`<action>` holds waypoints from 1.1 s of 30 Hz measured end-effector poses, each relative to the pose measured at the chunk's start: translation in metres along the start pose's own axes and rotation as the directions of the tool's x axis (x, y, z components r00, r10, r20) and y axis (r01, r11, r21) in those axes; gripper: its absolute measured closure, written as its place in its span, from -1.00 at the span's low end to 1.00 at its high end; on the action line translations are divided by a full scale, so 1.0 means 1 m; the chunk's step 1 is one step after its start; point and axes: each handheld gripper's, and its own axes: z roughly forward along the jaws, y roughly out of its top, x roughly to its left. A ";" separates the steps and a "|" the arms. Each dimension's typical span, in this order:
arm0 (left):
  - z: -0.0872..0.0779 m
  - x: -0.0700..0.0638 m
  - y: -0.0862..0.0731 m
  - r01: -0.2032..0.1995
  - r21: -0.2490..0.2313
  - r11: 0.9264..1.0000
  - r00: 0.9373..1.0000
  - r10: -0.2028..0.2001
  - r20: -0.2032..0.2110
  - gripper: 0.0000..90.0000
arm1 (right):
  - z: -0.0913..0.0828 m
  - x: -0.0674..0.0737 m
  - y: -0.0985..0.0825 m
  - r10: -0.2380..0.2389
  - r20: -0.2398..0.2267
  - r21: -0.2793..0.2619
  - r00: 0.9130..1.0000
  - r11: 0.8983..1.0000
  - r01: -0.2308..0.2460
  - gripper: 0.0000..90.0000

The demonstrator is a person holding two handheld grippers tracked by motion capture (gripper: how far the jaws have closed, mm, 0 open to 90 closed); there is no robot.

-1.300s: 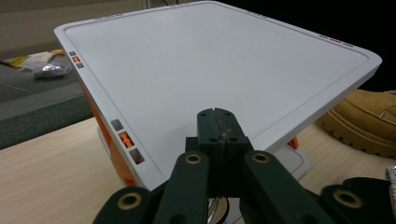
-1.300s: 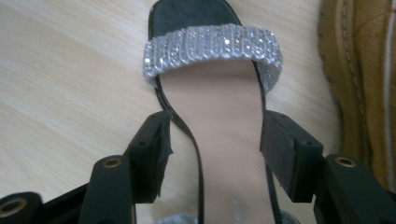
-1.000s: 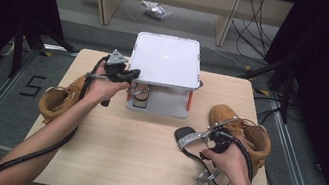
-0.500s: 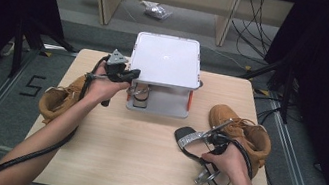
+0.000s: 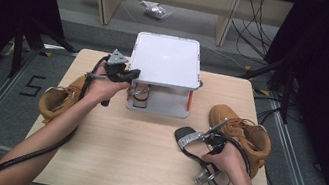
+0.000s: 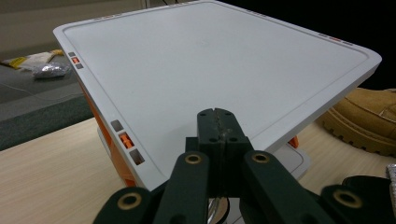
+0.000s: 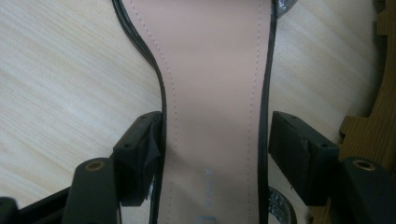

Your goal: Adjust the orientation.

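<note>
A black high-heeled sandal (image 5: 186, 139) with a pink insole (image 7: 210, 70) and a glittery silver strap lies on the wooden table at the front right. My right gripper (image 5: 212, 146) points down over it. Its jaws (image 7: 215, 149) straddle the narrow middle of the sole. They have just opened wide and eased in slightly; a thin gap stays at the right pad. My left gripper (image 5: 132, 73) hovers shut and empty at the front left corner of a white two-tier stand (image 5: 165, 59), its joined tips (image 6: 217, 114) over the top shelf (image 6: 210, 60).
A second shoe (image 5: 140, 96) sits on the stand's lower shelf. One tan boot (image 5: 57, 97) lies at the table's left edge, another (image 5: 247, 131) right beside the sandal; its sole (image 7: 373, 93) borders my right jaw. Orange posts (image 6: 116, 149) hold up the shelf.
The right hand has sunk slightly onto the sandal. The left hand and gripper have stayed put.
</note>
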 end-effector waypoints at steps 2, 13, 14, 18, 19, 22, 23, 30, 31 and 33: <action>0.000 0.000 0.000 0.000 -0.001 1.000 1.000 0.000 0.000 0.99 | 0.000 0.000 0.000 -0.002 0.003 0.004 1.000 1.000 0.002 -0.18; 0.000 0.000 0.000 -0.002 0.002 1.000 1.000 0.002 0.000 0.99 | 0.004 0.000 0.005 -0.017 -0.006 0.036 1.000 0.999 0.017 -0.15; 0.000 0.000 0.000 -0.001 0.002 1.000 1.000 0.001 0.000 0.99 | 0.005 0.000 0.005 -0.014 -0.006 0.037 1.000 0.999 0.014 -0.14; 0.000 0.000 0.000 -0.002 0.001 1.000 1.000 0.002 0.001 0.99 | 0.007 0.002 0.008 -0.027 -0.005 0.060 1.000 0.998 0.028 -0.10; 0.000 0.000 0.000 -0.001 0.001 1.000 1.000 0.001 0.001 0.99 | 0.008 0.000 0.007 -0.052 0.006 0.058 0.999 0.997 0.052 -0.09; 0.000 0.000 0.000 -0.003 0.001 1.000 1.000 0.003 0.000 0.99 | 0.008 -0.001 0.009 -0.058 0.010 0.057 0.998 0.997 0.058 -0.07; 0.000 0.000 0.000 -0.003 0.001 1.000 1.000 0.003 0.001 0.99 | 0.008 -0.001 0.009 -0.054 0.012 0.057 0.998 0.997 0.053 -0.06; 0.000 0.000 0.001 -0.006 0.003 1.000 1.000 0.006 0.000 0.99 | 0.005 0.006 0.010 0.018 0.019 0.078 1.000 0.997 -0.019 -0.03; 0.000 0.000 0.001 -0.008 0.005 1.000 1.000 0.008 -0.002 0.99 | 0.005 0.006 0.010 0.027 0.018 0.078 0.999 0.997 -0.028 -0.03; 0.000 0.000 0.001 -0.010 0.007 1.000 1.000 0.010 -0.001 0.99 | 0.005 0.007 0.010 0.048 0.016 0.077 0.999 0.996 -0.049 -0.03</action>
